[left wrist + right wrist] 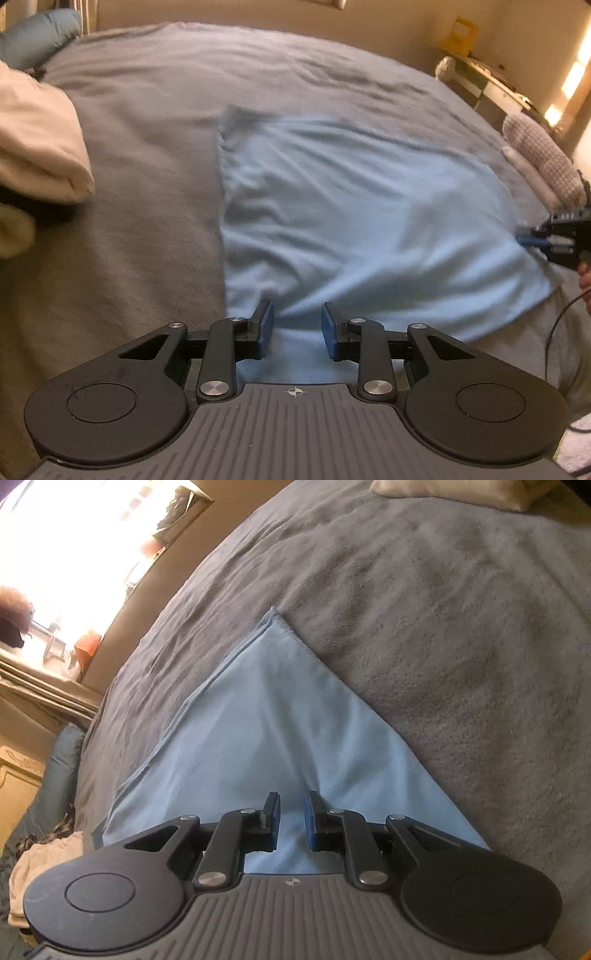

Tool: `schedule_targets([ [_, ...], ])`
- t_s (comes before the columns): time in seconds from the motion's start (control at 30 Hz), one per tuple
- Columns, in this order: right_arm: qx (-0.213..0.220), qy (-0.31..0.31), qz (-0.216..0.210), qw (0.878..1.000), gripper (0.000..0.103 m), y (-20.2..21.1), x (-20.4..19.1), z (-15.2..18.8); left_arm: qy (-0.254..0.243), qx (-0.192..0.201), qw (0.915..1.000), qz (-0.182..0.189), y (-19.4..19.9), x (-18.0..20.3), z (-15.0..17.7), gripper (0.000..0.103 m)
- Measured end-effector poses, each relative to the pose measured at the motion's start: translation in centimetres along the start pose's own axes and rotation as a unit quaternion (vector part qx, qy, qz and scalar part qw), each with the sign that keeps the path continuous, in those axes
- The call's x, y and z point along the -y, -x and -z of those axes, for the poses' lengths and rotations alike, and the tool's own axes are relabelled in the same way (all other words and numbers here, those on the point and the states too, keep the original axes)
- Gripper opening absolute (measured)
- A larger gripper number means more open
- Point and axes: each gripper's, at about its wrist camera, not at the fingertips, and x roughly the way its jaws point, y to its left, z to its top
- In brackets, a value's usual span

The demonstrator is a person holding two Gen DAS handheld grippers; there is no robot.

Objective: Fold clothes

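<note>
A light blue cloth lies spread and creased on the grey bed blanket. My left gripper is open over its near edge, the blue pads apart, and creases run toward the gap. In the left wrist view my right gripper sits at the cloth's right edge, held by a hand. In the right wrist view the cloth tapers to a far corner with a folded hem. There my right gripper hangs over it, its fingers a narrow gap apart with cloth showing between them.
Cream bedding and a teal pillow lie at the left. A checked bundle and a cluttered shelf are at the right, with a black cable below. Loose clothes lie beside the bed.
</note>
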Motion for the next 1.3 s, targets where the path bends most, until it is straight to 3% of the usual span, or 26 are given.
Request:
schedule_targets([
  [0.3, 0.0, 0.002, 0.003, 1.0, 0.015, 0.4, 0.0, 0.2, 0.02, 0.015, 0.9992, -0.032, 0.5, -2.6, -1.3, 0.03],
  [0.53, -0.003, 0.003, 0.004, 1.0, 0.015, 0.5, 0.1, 0.3, 0.066, 0.068, 0.9909, -0.095, 2.4, -7.4, -3.4, 0.027],
  [0.57, -0.003, 0.002, 0.004, 1.0, 0.015, 0.5, 0.1, 0.3, 0.07, 0.071, 0.9903, -0.097, 2.4, -7.7, -3.6, 0.028],
  [0.73, -0.003, 0.0, 0.007, 1.0, 0.015, 0.4, 0.1, 0.4, 0.054, 0.03, 0.9975, -0.034, 0.2, -5.7, -3.7, 0.03],
  [0.8, -0.004, 0.003, 0.009, 1.0, 0.015, 0.4, 0.0, 0.4, 0.056, 0.009, 0.9975, -0.042, -1.8, -5.9, -3.4, 0.029],
  [0.87, -0.004, 0.005, 0.009, 1.0, 0.015, 0.5, 0.1, 0.4, 0.078, 0.024, 0.9958, -0.042, -1.9, -7.0, -3.7, 0.026],
  [1.0, -0.005, 0.004, 0.008, 1.0, 0.015, 0.6, 0.2, 0.3, 0.102, 0.06, 0.9897, -0.08, -0.1, -8.8, -5.5, 0.027],
  [1.1, -0.006, 0.004, 0.009, 1.0, 0.015, 0.5, 0.2, 0.3, 0.095, 0.072, 0.9912, -0.058, 0.8, -8.6, -6.8, 0.03],
  [1.2, -0.007, 0.004, 0.01, 1.0, 0.015, 0.4, 0.2, 0.3, 0.08, 0.057, 0.994, -0.046, -0.6, -7.8, -7.3, 0.03],
  [1.3, -0.007, 0.005, 0.01, 1.0, 0.015, 0.4, 0.2, 0.4, 0.088, 0.036, 0.9926, -0.075, -2.7, -8.7, -7.0, 0.03],
])
